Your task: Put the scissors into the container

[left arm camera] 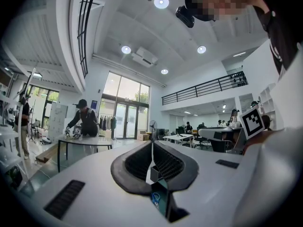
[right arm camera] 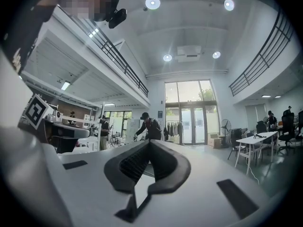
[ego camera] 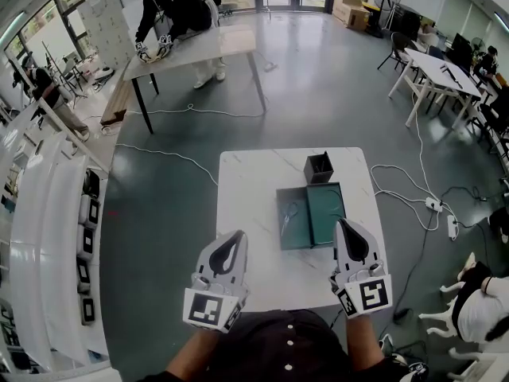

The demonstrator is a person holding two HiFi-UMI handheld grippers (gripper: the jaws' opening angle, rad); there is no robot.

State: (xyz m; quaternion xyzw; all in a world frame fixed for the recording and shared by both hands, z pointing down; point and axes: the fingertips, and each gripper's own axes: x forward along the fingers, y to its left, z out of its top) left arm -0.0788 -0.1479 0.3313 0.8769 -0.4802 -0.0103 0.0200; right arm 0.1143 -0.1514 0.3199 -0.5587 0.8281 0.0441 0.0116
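Observation:
In the head view a white table carries an open green case. The scissors lie on the case's left half. A small dark square container stands upright just beyond the case. My left gripper hovers near the table's front edge, left of the case, shut and empty. My right gripper is at the case's near right corner, also shut and empty. The left gripper view shows the container and the scissors' blue handles through the slit below the closed jaws. The right gripper view shows only bare table.
A person works at another table far behind. More white tables and chairs stand at the right. Cables and a power strip lie on the floor right of the table. White shelving runs along the left.

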